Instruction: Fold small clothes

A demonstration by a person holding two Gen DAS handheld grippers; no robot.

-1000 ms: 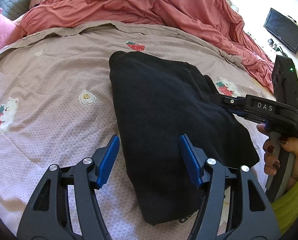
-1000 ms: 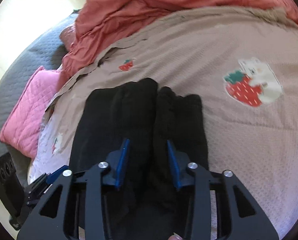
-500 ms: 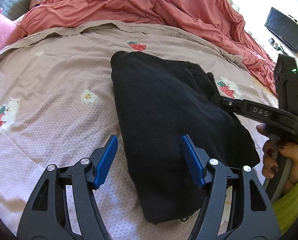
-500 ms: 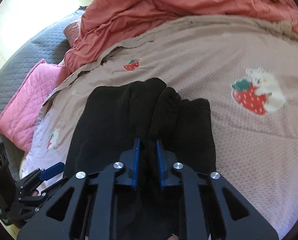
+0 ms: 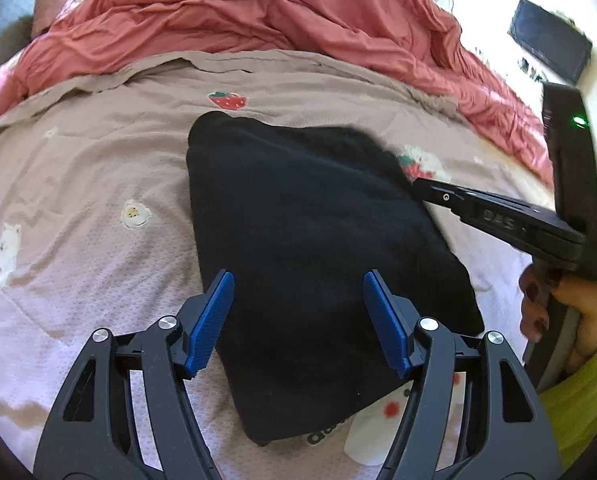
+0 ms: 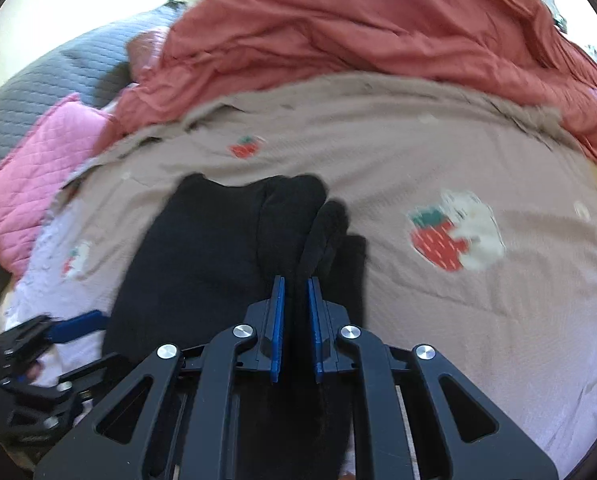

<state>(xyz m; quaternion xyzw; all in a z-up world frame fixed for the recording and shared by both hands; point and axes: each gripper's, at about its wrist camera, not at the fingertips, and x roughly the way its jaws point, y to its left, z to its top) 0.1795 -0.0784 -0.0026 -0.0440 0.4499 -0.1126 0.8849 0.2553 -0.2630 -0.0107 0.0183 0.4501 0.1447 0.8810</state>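
Observation:
A black garment point(image 5: 318, 240) lies folded on the beige strawberry-print bedspread point(image 5: 98, 184). My left gripper point(image 5: 296, 280) hovers over its near left part. Its jaws are opening, both blue pads stand apart from the cloth, and nothing is pinched. My right gripper point(image 6: 296, 284) is shut on a raised ridge of the black garment point(image 6: 202, 248) near its right side, with dark cloth squeezed between the pads. In the left wrist view the right gripper point(image 5: 430, 192) comes in from the right and touches the garment's far right edge. In the right wrist view the left gripper point(image 6: 78, 326) shows at lower left.
A rumpled red duvet point(image 5: 278, 12) is heaped along the far side of the bed. A pink quilted pillow point(image 6: 46, 168) and a grey quilted cover point(image 6: 58, 76) lie at the left. A white printed cloth point(image 5: 362, 436) peeks from under the garment's near edge. A hand point(image 5: 570, 312) in a green sleeve holds the right gripper.
The right jaws closed onto a ridge of the black garment and lifted it slightly. The left gripper shifted right over the garment and its jaws widened a little.

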